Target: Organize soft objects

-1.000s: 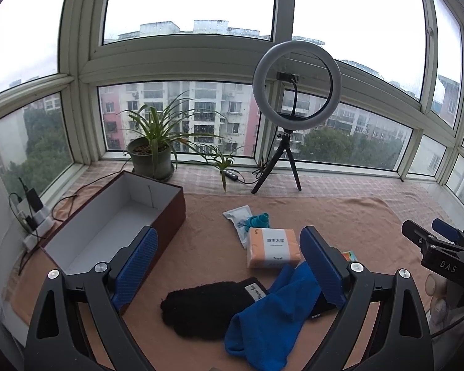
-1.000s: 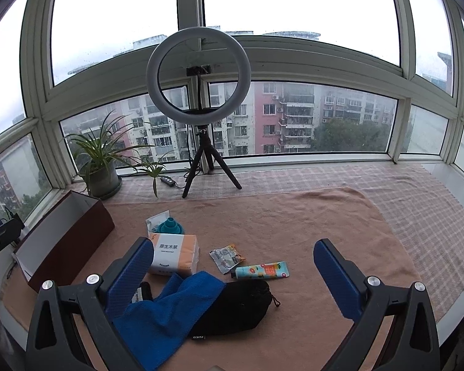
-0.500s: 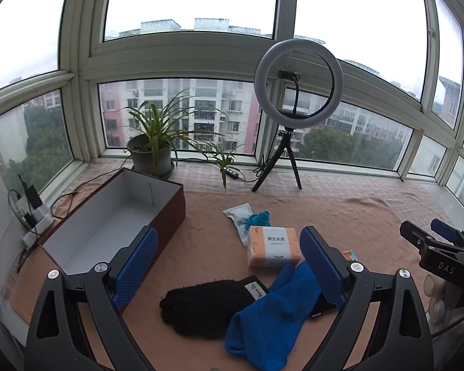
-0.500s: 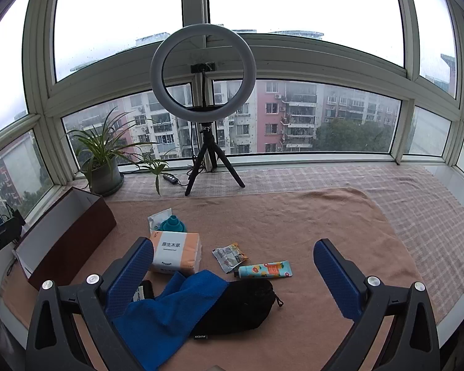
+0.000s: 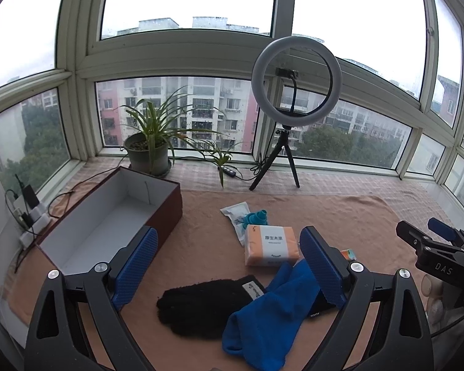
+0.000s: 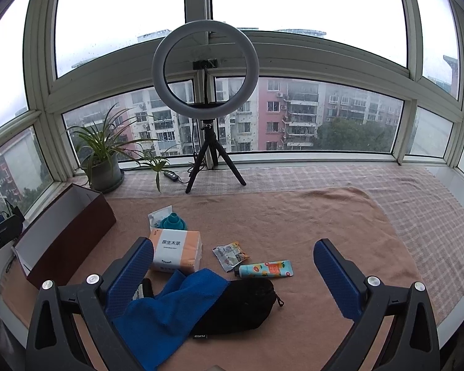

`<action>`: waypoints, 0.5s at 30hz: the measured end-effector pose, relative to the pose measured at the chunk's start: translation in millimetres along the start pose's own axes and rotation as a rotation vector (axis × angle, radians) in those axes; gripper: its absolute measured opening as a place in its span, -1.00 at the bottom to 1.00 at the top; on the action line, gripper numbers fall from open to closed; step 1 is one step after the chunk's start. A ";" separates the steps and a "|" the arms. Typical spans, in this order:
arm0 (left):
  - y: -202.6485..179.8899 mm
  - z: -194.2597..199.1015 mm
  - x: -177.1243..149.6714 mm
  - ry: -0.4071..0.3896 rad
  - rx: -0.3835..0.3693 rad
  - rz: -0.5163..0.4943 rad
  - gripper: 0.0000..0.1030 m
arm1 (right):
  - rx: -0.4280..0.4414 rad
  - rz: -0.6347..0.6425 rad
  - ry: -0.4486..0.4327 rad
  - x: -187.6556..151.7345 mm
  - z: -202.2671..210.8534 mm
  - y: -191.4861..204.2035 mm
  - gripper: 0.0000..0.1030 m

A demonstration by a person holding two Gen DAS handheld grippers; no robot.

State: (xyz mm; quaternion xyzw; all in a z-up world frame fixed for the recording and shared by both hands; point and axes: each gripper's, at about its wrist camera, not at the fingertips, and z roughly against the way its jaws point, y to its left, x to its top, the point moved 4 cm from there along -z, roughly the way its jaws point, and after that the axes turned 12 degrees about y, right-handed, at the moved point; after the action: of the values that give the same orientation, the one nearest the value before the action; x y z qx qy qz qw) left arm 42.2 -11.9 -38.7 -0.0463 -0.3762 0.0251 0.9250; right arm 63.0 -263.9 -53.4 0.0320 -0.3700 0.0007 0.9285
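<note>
A blue cloth (image 5: 269, 315) (image 6: 167, 312) lies on the tan mat, draped partly over a black pouch (image 6: 244, 306). A black fuzzy glove (image 5: 201, 309) lies left of the cloth. An orange tissue pack (image 5: 270, 245) (image 6: 174, 249) sits behind them. An open maroon box (image 5: 114, 216) (image 6: 65, 232) with a white inside stands at the left. My left gripper (image 5: 229, 266) is open and empty above the glove and cloth. My right gripper (image 6: 235, 278) is open and empty above the pouch.
A teal item on a white packet (image 5: 241, 216), a snack packet (image 6: 230, 255) and a colourful tube (image 6: 264, 269) lie on the mat. A ring light on a tripod (image 6: 205, 71) and a potted plant (image 5: 148, 151) stand by the windows. Cables and chargers (image 5: 27, 207) lie at the far left.
Both views have shifted very slightly. The objects on the mat have not moved and both grippers stay open.
</note>
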 end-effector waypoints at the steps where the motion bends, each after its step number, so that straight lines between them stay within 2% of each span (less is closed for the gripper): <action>1: -0.7 -0.3 -0.1 0.001 0.000 -0.001 0.82 | 0.000 0.001 0.000 0.1 -0.1 0.2 0.98; 15: -0.3 -6.1 -0.4 0.021 -0.008 -0.004 0.82 | 0.001 0.015 0.011 -0.2 -4.4 2.6 0.98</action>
State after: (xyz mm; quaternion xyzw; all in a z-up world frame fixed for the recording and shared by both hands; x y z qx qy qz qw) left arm 46.2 -12.6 -43.2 -0.0497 -0.3666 0.0212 0.9288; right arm 65.8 -261.0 -56.7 0.0294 -0.3653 0.0080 0.9304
